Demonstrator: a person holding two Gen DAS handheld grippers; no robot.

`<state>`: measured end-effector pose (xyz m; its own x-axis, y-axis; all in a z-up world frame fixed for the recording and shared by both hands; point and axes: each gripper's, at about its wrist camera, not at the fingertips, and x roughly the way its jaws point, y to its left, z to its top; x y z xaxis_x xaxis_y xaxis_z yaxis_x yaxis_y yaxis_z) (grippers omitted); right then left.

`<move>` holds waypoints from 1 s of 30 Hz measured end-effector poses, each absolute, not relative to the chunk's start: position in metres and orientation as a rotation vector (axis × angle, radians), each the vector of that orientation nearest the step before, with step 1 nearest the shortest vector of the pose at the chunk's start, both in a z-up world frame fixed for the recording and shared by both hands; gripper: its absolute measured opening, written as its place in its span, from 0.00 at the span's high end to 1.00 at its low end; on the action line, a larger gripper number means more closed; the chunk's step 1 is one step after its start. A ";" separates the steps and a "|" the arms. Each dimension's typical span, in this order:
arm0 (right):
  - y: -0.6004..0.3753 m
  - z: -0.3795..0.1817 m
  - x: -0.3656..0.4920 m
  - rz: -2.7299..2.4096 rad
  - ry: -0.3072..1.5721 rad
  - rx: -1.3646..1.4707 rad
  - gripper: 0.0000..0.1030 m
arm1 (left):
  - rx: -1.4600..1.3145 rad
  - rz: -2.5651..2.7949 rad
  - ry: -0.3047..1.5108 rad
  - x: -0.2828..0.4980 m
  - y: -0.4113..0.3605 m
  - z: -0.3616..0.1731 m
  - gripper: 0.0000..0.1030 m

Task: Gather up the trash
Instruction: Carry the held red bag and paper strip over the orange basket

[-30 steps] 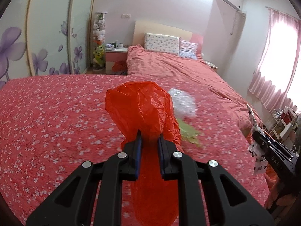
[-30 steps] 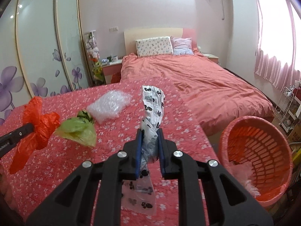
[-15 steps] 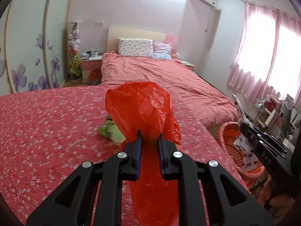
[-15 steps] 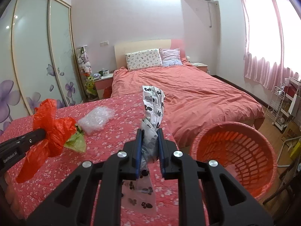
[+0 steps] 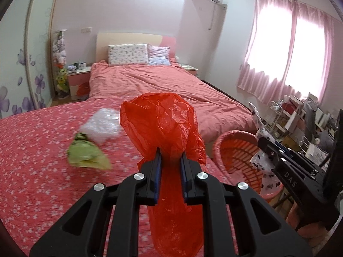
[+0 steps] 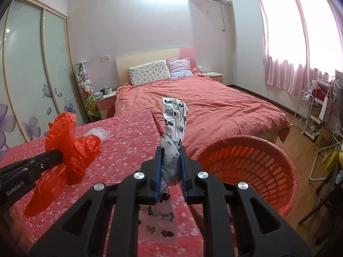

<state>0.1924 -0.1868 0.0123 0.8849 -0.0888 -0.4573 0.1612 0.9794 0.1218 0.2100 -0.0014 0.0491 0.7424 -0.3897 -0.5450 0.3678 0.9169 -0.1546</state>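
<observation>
Both grippers swing toward the basket

A second ago the orange basket (image 6: 253, 169) sits low and far to the right of the right gripper (image 6: 170, 167); now it looms large just right of the fingers, close beside the spotted bag (image 6: 174, 126). For the left gripper (image 5: 170, 167) the basket (image 5: 235, 152) is out of sight at first, and now shows just right of its fingers, behind the red bag (image 5: 163, 124). The green wrapper (image 5: 86, 156) and clear plastic (image 5: 103, 125), formerly peeking out right of that bag, now lie well left of the fingers. The left gripper also sits nearer the right one's fingers.
</observation>
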 end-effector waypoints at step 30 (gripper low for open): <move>-0.331 -0.023 0.172 -0.323 0.462 0.297 0.84 | 0.003 -0.704 0.689 0.219 -0.165 0.020 0.85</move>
<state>0.1718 -0.3306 -0.0227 0.8463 -0.2356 -0.4778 0.3683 0.9067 0.2054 0.2194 -0.1647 0.0203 0.5528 -0.5948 -0.5836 0.5968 0.7714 -0.2210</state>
